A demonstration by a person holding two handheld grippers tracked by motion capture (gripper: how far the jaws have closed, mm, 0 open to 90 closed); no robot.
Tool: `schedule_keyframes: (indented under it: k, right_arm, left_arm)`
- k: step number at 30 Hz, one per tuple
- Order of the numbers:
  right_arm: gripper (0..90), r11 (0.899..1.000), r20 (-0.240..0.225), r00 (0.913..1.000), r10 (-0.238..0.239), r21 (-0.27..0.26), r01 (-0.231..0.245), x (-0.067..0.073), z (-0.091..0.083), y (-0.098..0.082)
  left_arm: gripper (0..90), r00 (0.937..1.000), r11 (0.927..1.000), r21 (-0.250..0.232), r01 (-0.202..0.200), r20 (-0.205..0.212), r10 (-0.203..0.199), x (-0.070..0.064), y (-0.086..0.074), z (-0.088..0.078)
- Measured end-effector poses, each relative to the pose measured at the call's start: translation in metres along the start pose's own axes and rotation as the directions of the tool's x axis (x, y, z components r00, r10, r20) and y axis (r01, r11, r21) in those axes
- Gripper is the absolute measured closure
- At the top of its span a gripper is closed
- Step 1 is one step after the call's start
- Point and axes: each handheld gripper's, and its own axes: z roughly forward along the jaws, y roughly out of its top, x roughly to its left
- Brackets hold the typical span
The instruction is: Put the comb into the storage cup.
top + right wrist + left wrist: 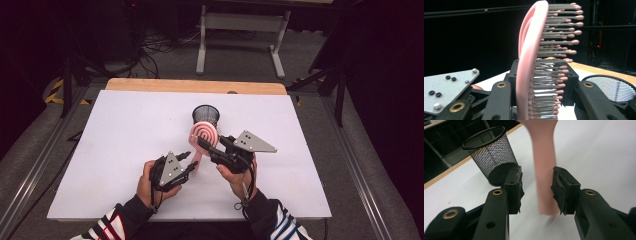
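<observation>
Right now the right tongs (537, 82) are squeezing the pink brush (205, 134) by its head, holding it up over the table (115, 140) — the left tongs (537, 191) are sitting loose around its handle, not pinching, near the mesh cup (205, 115).

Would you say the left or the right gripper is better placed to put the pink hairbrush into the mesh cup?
Probably the right gripper: its jaws clamp the hairbrush head, just in front of the mesh cup. The left gripper only straddles the handle, pads clear.
</observation>
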Motion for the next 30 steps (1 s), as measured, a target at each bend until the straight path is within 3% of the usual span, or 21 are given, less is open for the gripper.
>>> schedule_keyframes:
  k: [7, 14, 19, 22, 30]
  right_arm:
    - [62.8, 1.0, 0.014, 0.9998, -0.016, 0.002, 0.016, -0.003, -0.005, 0.001]
    - [62.8, 1.0, 0.032, 0.9991, -0.027, 0.002, 0.027, -0.009, -0.014, 0.004]
    - [62.8, 0.999, 0.057, 0.9977, -0.036, -0.005, 0.037, -0.015, -0.02, 0.006]
    - [62.8, 0.999, 0.07, 0.9967, -0.042, -0.012, 0.042, -0.017, -0.024, 0.009]
    - [62.8, 0.998, 0.103, 0.9935, -0.049, -0.035, 0.053, -0.026, -0.035, 0.017]
  left_arm:
    - [58.0, 0.9998, 0.9999, -0.014, -0.002, 0.018, 0.002, 0.005, -0.003, -0.006]
    - [42.7, 0.9969, 0.9986, -0.05, -0.015, 0.077, 0.018, 0.025, -0.011, -0.023]
    - [33.5, 0.9972, 0.9985, -0.05, -0.023, 0.07, 0.026, 0.036, -0.017, -0.033]
    - [26.1, 0.9978, 0.9983, -0.059, 0.002, 0.066, 0.002, 0.046, -0.025, -0.043]
    - [13.8, 0.9972, 0.9983, -0.054, 0.022, 0.072, -0.019, 0.054, -0.04, -0.058]
